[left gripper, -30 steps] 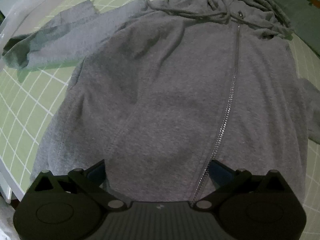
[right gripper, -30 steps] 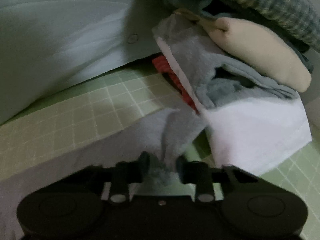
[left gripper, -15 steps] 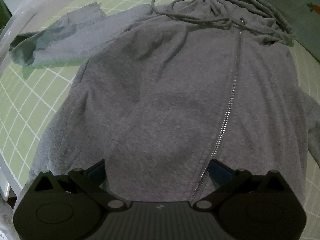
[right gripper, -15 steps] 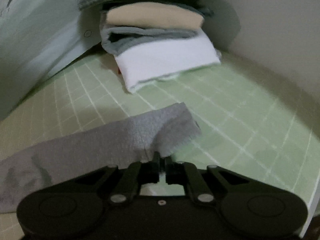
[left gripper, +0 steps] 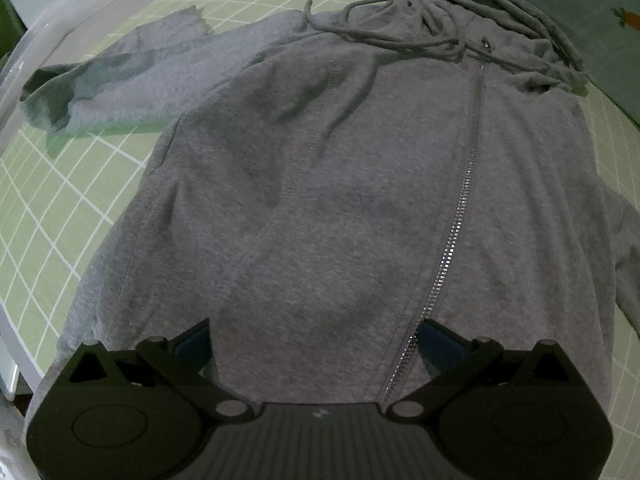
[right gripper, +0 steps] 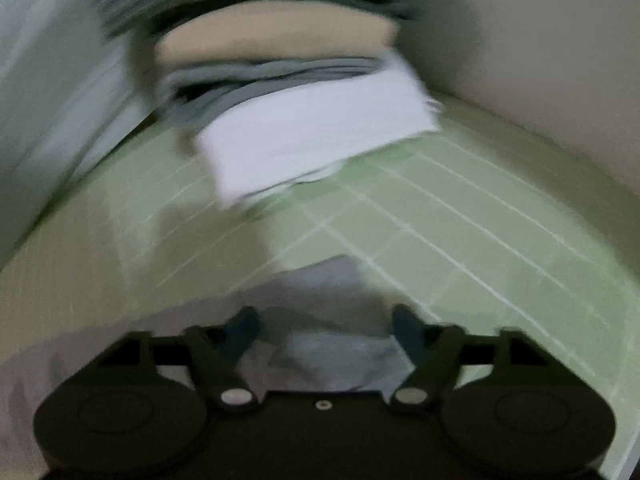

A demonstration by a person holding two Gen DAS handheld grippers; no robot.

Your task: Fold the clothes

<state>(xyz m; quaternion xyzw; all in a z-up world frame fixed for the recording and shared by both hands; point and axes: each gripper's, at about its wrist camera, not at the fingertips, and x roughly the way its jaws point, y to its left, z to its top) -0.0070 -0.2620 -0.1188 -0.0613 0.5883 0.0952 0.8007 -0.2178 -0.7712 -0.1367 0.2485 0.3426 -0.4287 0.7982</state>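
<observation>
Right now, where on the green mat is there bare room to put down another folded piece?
Bare mat lies between the folded pile and the hoodie sleeve end, stretching right toward the wall. Another open strip of grid sits left of the hoodie, below its spread sleeve. The hoodie covers the middle, and the pile fills the far corner.

left steep over hoodie (left gripper: 340, 208), right blurred, perhaps lower

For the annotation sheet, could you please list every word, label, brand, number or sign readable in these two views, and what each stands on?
No readable text in either view.
Left tongs: a small pale mark on the body, too small to read.
Grey hoodie: no label or print shows.
Green grid mat: white lines only, no numbers.
Pale surface beyond the hoodie: a carrot picture, no words.
Folded stack: too blurred to tell.
</observation>
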